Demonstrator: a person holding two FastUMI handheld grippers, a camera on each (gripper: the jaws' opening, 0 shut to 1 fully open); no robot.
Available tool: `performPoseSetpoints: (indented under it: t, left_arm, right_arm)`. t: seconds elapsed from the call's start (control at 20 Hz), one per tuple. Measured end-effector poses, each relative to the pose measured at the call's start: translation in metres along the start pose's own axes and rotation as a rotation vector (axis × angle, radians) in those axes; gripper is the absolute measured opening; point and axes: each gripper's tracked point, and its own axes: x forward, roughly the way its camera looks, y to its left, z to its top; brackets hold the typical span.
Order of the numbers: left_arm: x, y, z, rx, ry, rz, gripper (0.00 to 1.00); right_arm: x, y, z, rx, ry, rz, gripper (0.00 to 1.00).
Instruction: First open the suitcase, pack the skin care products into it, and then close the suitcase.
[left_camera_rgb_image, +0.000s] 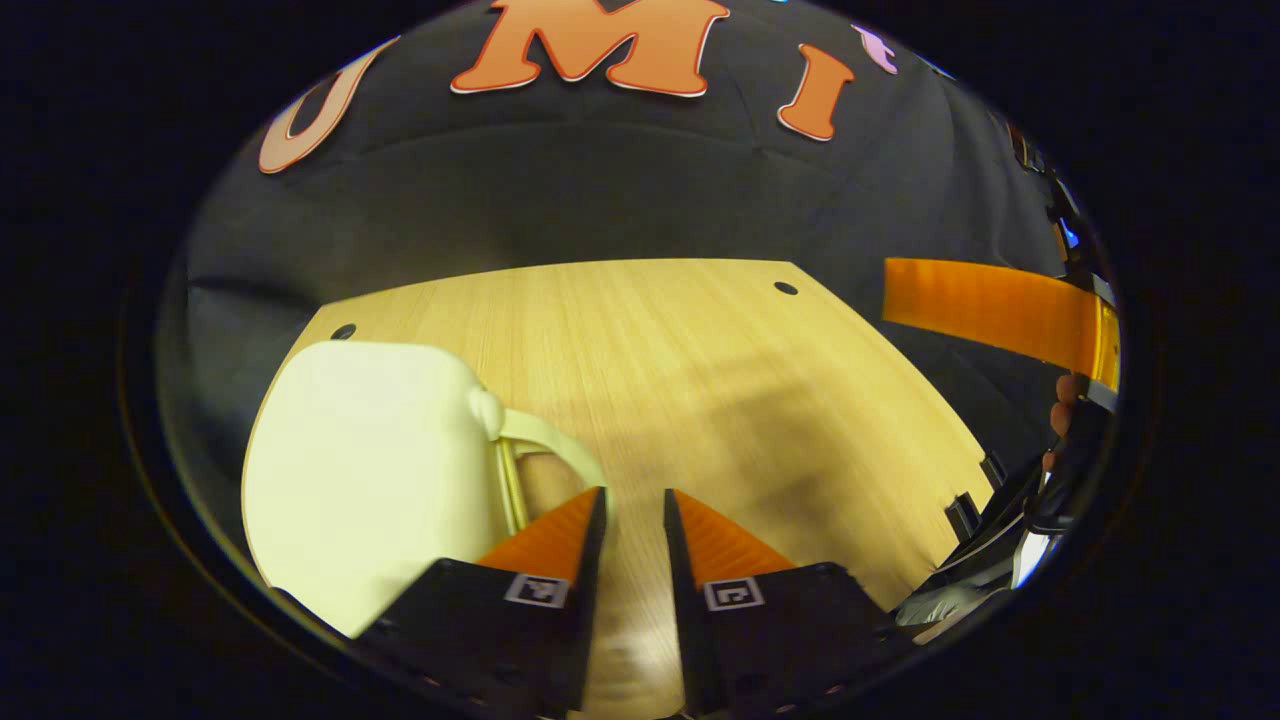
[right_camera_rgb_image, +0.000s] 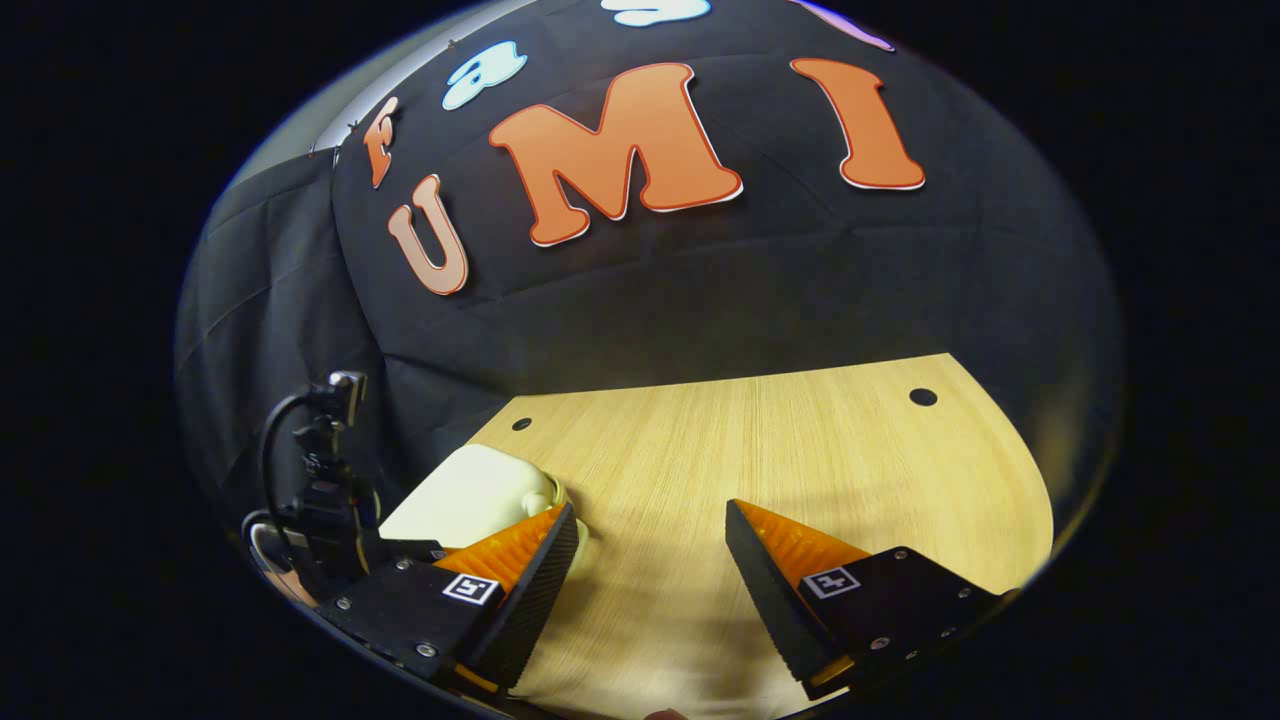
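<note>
The pale suitcase lies closed on the wooden surface, handle pointing at the left tongs, nearly closed, empty, nearest. The right tongs gape wide, empty, farther off.

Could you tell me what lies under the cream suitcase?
The closed cream hard-shell suitcase lies flat on the light wooden table, its looped handle toward the left gripper. Its shell hides whatever is inside it.

Warm light fell from overhead on the wooden table, leaving soft shadows near its middle. Fisheye bending curved every edge, and the far wall stayed dim.
</note>
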Motion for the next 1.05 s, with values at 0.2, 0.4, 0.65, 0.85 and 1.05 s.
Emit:
performPoseSetpoints:
  t: [0.2, 0.4, 0.65, 0.85, 1.05]
  left_arm:
    - [-0.023, -0.009, 0.052, -0.009, -0.166, 0.034, 0.69]
    - [-0.042, 0.004, 0.089, -0.002, -0.317, 0.121, 1.0]
    - [-0.069, 0.027, 0.133, -0.036, -0.52, 0.248, 1.0]
    - [-0.104, 0.03, 0.162, -0.041, -0.697, 0.282, 1.0]
    - [-0.119, 0.033, 0.176, -0.023, -0.773, 0.284, 1.0]
  right_arm:
    - [-0.011, -0.013, 0.03, -0.095, -0.114, -0.062, 0.95]
    - [-0.024, -0.015, 0.066, -0.177, -0.244, -0.122, 0.94]
    - [-0.029, -0.013, 0.083, -0.234, -0.295, -0.134, 0.94]
    - [-0.036, -0.001, 0.098, -0.218, -0.35, -0.111, 0.95]
    - [-0.042, 0.009, 0.114, -0.265, -0.423, -0.118, 0.94]
